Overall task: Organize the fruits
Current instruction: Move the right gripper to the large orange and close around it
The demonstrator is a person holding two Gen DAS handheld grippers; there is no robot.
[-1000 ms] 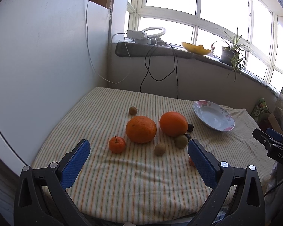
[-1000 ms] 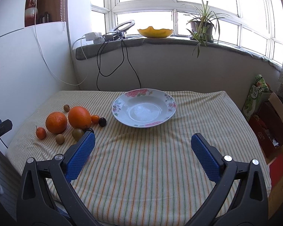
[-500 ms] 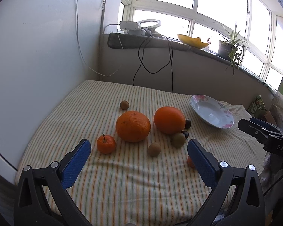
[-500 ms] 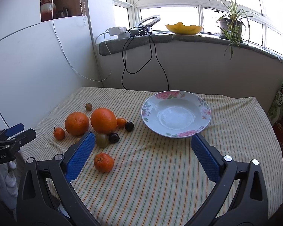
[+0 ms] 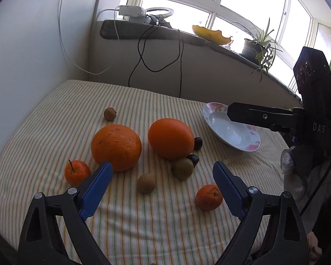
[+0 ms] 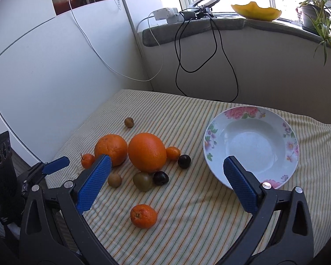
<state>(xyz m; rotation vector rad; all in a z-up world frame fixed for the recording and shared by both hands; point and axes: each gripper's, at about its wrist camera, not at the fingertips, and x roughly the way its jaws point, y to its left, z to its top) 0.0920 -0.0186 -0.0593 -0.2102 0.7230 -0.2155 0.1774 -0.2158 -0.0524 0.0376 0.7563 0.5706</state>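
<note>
Two large oranges (image 5: 116,146) (image 5: 171,138) lie together on the striped cloth, with small tangerines (image 5: 77,172) (image 5: 209,197), brown and green small fruits (image 5: 146,182) (image 5: 183,169) and dark plums (image 5: 197,143) around them. A flowered white plate (image 6: 242,111) stands empty to their right. My left gripper (image 5: 162,165) hovers just short of the cluster; its jaws are closing with nothing pressed between them. My right gripper (image 6: 167,159) is open and empty, above the cloth between the fruits and the plate. A lone tangerine (image 6: 143,216) lies nearest it.
One more small brown fruit (image 6: 129,122) sits apart, farther back. Behind the table a sill carries a power strip with hanging cables (image 6: 183,50), a yellow bowl (image 6: 256,11) and a potted plant (image 6: 313,11). A white wall panel (image 6: 44,70) borders the left.
Both grippers have come closer to the fruit cluster. The right one swung left from the plate toward the fruits. The left jaws have narrowed somewhat.
</note>
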